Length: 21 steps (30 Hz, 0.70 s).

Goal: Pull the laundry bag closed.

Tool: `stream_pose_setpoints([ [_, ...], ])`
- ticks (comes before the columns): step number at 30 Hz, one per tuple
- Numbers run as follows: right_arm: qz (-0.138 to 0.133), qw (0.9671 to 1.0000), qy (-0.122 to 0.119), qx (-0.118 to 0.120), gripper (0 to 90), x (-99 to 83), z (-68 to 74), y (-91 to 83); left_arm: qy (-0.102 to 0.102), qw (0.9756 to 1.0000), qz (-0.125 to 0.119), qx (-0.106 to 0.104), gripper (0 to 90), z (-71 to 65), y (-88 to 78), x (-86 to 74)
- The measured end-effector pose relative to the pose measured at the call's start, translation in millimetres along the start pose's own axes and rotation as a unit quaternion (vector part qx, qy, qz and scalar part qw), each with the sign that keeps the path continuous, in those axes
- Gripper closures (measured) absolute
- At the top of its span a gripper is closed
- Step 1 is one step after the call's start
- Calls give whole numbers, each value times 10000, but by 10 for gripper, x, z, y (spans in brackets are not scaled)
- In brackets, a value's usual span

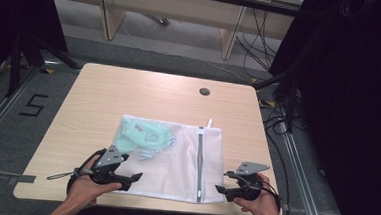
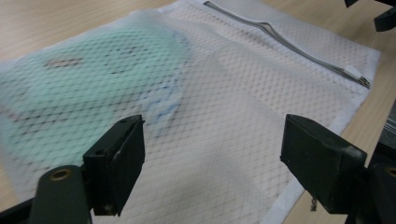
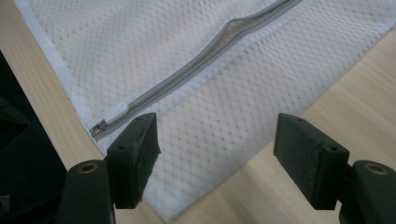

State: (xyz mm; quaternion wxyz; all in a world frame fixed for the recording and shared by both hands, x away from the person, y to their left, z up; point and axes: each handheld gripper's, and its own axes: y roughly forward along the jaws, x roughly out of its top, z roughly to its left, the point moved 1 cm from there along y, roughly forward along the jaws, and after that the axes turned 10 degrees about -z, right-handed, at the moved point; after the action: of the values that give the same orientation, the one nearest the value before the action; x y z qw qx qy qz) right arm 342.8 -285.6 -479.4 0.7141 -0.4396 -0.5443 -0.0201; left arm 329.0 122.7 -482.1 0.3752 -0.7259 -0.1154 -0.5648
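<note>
A white mesh laundry bag [image 1: 175, 156] lies flat on the wooden table [image 1: 129, 93], near its front edge. Inside its left part is a mint-green garment [image 1: 141, 134], seen through the mesh [image 2: 84, 93]. A grey zipper [image 1: 199, 158] runs front to back along the bag's right part, with its pull [image 3: 100, 126] at the near end. My left gripper [image 1: 131, 180] is open over the bag's near left corner, jaws wide above the mesh [image 2: 217, 163]. My right gripper [image 1: 223, 182] is open at the near right corner [image 3: 219, 156], just beside the zipper pull. Nothing is between either pair of jaws.
A dark round grommet [image 1: 204, 92] sits in the table's far right area. The table's front edge lies just below both hands. Cables [image 1: 277, 123] and dark stands border the right side, a black stand [image 1: 21, 57] the left. Wooden furniture legs [image 1: 109, 12] stand behind.
</note>
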Motion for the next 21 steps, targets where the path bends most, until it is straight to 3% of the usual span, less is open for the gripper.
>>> stream_pose_setpoints([
  [1, -37, 9999, 104, 52, 320, 5, 16, 8, 80, 10000, -24, -28, 213, -45, 43, 1],
  [2, 174, 9997, 117, 106, 321, 20, 29, -13, 75, 9999, -53, -106, 213, -79, 68, 3],
  [3, -23, 9999, 81, 91, 324, 11, 27, 17, 321, 9994, 50, -153, 213, -98, 88, 14],
  [8, 172, 9996, -117, 204, 347, 42, 52, 18, 402, 9985, 95, -355, 214, -207, 187, 20],
  [9, 18, 9998, -39, 187, 358, 31, 91, 51, 332, 9984, 101, -437, 213, -231, 198, 19],
  [10, 117, 9996, -55, 249, 368, 44, 99, 40, 463, 9981, 99, -389, 213, -246, 204, 17],
  [11, 77, 9995, -143, 268, 369, 49, 100, 50, 422, 9982, 74, -416, 213, -273, 215, 11],
  [14, 202, 9987, -230, 403, 388, 73, 150, 62, 563, 9970, 92, -517, 213, -303, 232, 9],
  [17, 244, 9973, -306, 617, 418, 82, 230, 98, 579, 9966, 123, -569, 213, -343, 269, 8],
  [21, 252, 9959, -452, 736, 434, 90, 266, 128, 511, 9966, 128, -639, 214, -397, 319, -13],
])
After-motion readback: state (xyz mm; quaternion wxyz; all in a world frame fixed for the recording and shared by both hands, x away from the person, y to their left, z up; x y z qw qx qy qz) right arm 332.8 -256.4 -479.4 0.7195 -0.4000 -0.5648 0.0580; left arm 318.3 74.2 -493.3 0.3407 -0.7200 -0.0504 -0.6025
